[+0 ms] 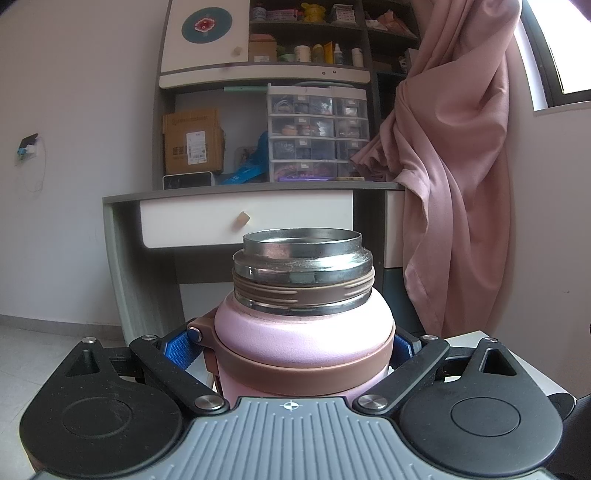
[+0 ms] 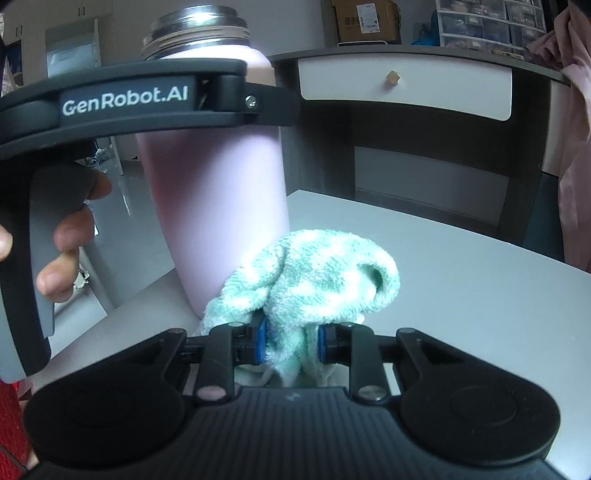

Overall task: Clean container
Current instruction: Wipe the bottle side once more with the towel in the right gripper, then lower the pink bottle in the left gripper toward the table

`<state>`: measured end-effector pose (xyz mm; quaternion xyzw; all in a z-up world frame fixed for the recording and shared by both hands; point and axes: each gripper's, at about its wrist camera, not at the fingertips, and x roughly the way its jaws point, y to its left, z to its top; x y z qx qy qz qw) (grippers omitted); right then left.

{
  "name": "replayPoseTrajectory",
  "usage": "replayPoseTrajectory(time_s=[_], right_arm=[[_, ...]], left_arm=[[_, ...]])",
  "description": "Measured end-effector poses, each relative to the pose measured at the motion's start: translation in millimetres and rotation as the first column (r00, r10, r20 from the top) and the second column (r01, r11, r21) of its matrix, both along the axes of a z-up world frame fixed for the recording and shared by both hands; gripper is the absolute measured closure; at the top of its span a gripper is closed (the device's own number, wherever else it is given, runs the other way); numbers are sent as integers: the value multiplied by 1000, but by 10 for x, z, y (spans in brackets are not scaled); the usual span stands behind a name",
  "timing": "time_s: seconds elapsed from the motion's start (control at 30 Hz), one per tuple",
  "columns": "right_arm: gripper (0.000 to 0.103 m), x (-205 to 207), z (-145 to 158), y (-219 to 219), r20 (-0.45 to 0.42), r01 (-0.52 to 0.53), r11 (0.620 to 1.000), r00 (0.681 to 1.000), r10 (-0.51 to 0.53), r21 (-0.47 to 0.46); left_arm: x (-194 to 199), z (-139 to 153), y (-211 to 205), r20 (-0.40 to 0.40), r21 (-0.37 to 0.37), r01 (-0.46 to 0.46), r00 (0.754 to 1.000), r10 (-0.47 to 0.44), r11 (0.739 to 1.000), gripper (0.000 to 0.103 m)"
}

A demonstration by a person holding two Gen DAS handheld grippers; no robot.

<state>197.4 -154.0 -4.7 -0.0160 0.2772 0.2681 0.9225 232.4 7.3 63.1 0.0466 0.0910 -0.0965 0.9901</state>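
Standing on grey table; desk behind

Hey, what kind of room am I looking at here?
Probably a bedroom or study at home: a desk with a drawer, a cluttered shelf unit above it, and a pink curtain beside a window.

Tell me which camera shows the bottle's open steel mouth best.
The left wrist view: the pink bottle's steel mouth sits centered, close, rim and threads clear. In the right wrist view the mouth is at the top edge, seen from below, partly behind the left gripper.
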Motion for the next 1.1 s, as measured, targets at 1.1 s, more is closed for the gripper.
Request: replayPoseTrajectory(time_s=[1.1], right_arm=[[78, 49, 15, -80, 7, -27, 1000, 1000, 27, 11]], left_arm=[[-185, 19, 18, 75, -30, -60, 995, 62, 998, 0]])
